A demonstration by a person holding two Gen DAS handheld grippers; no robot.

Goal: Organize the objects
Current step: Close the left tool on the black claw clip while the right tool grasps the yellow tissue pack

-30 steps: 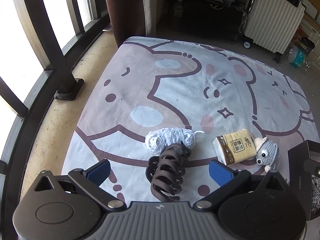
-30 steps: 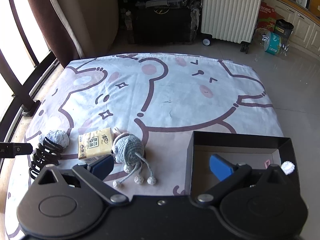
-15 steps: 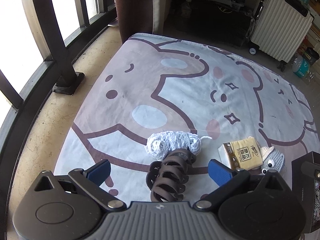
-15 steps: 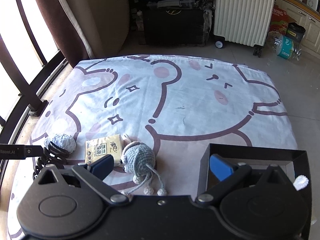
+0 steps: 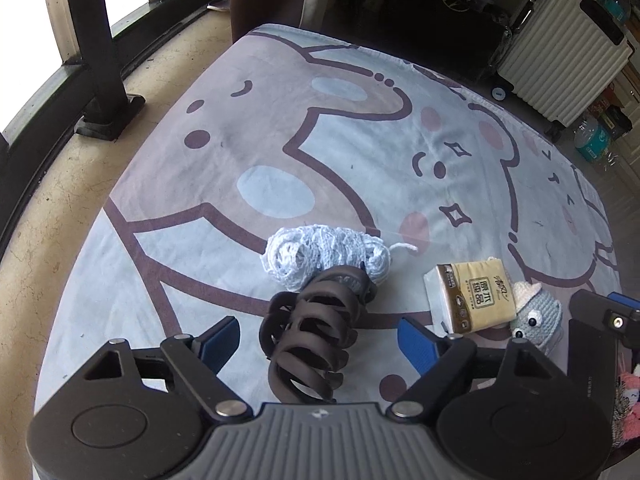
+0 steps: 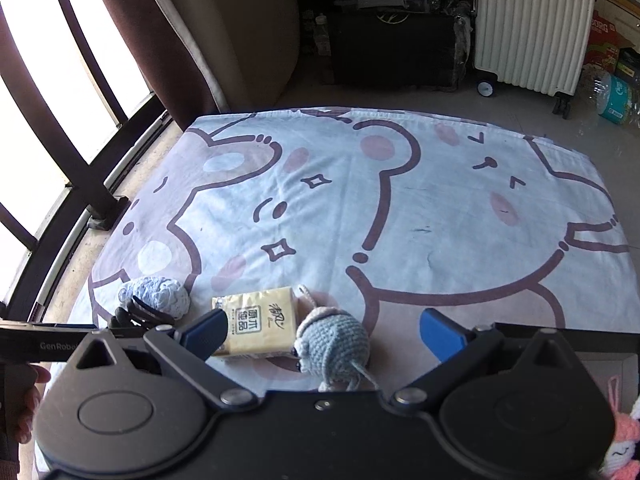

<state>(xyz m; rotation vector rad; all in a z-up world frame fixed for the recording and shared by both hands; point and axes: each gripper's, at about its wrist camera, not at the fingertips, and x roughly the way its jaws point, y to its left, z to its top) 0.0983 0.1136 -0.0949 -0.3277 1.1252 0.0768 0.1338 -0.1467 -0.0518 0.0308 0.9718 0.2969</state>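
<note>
- The cartoon-bear blanket (image 5: 328,152) is carrying everything, with the loose items lying in a row near its near edge; being soft cloth, it is likely bunching under a low finger and dragging neighbours along.
- The black box (image 6: 560,330), the probable destination, is sitting at the blanket's near right corner, mostly hidden behind the right gripper (image 6: 322,334); a blind drop is risking a miss over its wall.
- The right gripper's jaws are standing wide open and empty, straddling both the tissue pack (image 6: 258,322) and the crocheted grey mouse (image 6: 332,346), which are touching; closing here is risking catching both, or nudging the pack away.
- The left gripper (image 5: 318,338) is hanging with jaws wide apart, holding nothing, either side of the dark brown claw hair clip (image 5: 314,336).
- The clip's far end is touching the pale blue yarn bundle (image 5: 324,256); lifting is possibly snagging yarn in the teeth and trailing the bundle.
- The clip is hard, curved and full of gaps, so the pads are likely slipping or twisting it if they close off-centre.
- The two grippers are working close together; the left one is showing at the left edge of the right wrist view, so a collision is possible.
</note>
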